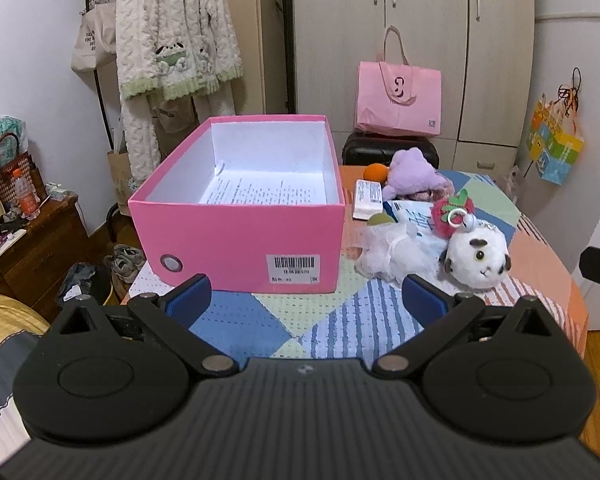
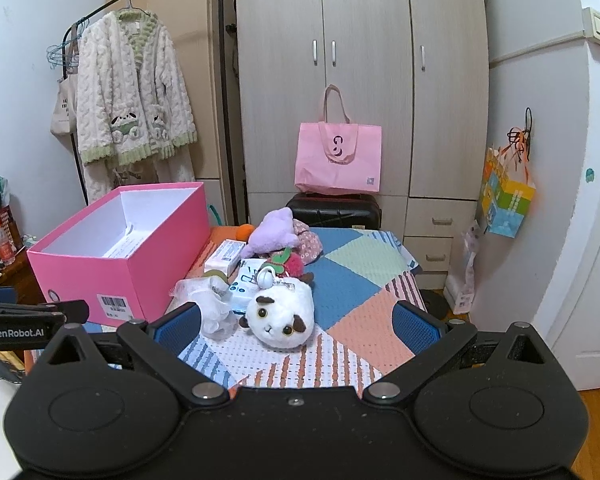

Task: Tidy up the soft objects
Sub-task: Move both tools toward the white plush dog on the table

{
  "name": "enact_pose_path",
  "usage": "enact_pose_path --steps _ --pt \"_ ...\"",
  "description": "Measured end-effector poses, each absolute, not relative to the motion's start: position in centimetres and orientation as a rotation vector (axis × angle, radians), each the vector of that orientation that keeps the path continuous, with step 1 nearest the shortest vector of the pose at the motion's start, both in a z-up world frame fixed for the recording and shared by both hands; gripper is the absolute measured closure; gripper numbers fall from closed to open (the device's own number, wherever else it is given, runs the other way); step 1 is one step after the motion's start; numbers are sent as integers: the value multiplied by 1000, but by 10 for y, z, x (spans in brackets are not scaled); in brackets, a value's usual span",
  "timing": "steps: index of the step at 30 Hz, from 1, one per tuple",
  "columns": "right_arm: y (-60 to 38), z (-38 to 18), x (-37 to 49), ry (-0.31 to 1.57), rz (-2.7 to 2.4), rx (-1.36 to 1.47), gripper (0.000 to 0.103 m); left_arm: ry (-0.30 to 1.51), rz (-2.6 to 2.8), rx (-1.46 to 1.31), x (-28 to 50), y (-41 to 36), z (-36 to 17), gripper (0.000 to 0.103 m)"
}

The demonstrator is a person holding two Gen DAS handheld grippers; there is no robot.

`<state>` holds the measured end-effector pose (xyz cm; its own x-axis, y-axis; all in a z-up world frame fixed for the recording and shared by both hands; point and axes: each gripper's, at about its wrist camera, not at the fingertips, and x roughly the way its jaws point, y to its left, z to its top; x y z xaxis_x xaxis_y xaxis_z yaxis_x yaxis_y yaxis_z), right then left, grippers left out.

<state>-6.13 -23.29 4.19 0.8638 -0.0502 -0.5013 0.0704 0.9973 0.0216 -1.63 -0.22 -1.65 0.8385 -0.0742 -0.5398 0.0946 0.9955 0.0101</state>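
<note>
An open pink box stands on the left of the patchwork tablecloth, holding only a printed sheet; it also shows in the right wrist view. To its right lie a white round plush, a red strawberry plush, a purple plush and a white mesh pouf. My left gripper is open and empty, just before the box. My right gripper is open and empty, with the white plush just beyond its fingertips.
A white packet, printed papers and an orange lie among the toys. A black suitcase with a pink bag stands behind the table by the wardrobe. A coat rack with a fleece robe stands at left.
</note>
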Motion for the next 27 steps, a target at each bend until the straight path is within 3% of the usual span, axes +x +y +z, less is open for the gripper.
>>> enact_pose_path --steps 27 --pt "-229 39 -69 525 -58 20 0 567 -101 40 -22 2 -19 0"
